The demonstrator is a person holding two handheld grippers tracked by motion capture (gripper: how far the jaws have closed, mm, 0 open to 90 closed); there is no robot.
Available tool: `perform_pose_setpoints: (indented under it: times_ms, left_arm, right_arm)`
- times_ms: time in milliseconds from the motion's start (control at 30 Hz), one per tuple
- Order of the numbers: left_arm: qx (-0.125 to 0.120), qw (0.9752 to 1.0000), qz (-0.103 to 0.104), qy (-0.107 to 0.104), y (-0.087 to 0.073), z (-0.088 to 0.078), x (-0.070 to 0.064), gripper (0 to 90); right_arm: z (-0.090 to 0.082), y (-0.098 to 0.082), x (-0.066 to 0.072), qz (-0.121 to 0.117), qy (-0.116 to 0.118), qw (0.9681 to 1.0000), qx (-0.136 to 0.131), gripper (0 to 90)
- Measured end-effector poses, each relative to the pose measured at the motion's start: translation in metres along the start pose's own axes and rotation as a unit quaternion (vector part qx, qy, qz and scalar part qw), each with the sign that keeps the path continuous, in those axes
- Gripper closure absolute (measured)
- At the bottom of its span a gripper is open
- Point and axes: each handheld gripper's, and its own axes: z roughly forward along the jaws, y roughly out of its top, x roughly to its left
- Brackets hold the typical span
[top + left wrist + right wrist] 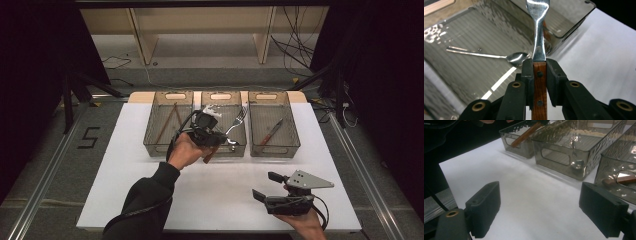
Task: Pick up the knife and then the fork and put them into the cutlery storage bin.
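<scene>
Left gripper [539,65]: clenched on the wooden handle of a fork [539,37], the pads pressing its two flat sides; the brown handle with its two dark rivets stands between the jaws and the steel neck rises straight ahead of them.
Fork: in the high view it hangs over the front part of the middle bin [239,148], tines [240,115] toward the far side and the handle end sticking out low by the hand, past the bin's near wall; it is held in the air and is not resting on the bin floor as far as the left gripper view lets me judge.
Middle bin: smoky clear plastic, the centre one of three set side by side at the far edge of the white table [210,195]; a spoon [517,57] lies on its floor just beside the fork's neck in the left gripper view.
Left bin [152,140]: holds long thin brown sticks, probably chopsticks [167,122], lying aslant.
Right bin [292,142]: holds a knife [270,132] with a brown handle, lying diagonally.
Right gripper [265,186]: released, jaws wide apart with nothing between them, held in the person's right hand [302,220] low over the near right part of the table, well apart from the bins.
Left hand [184,152]: wrapped around the left gripper's body at the near edge of the middle bin, dark sleeve trailing toward the bottom.
</scene>
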Motion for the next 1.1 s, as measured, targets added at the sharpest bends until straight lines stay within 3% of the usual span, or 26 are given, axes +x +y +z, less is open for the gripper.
perform_pose_setpoints:
  times_ms: [567,1100]
  left_arm:
    - [-0.014,0.9996,-0.001,-0.025,0.038,0.038,-0.015,77.1]
    - [-0.027,0.9986,-0.017,-0.042,0.065,0.069,-0.017,77.0]
  right_arm:
    - [0.000,0.000,0.000,-0.001,0.003,1.0000,-0.001,18.2]
    - [-0.001,0.000,0.000,0.000,0.006,1.0000,-0.002,18.2]
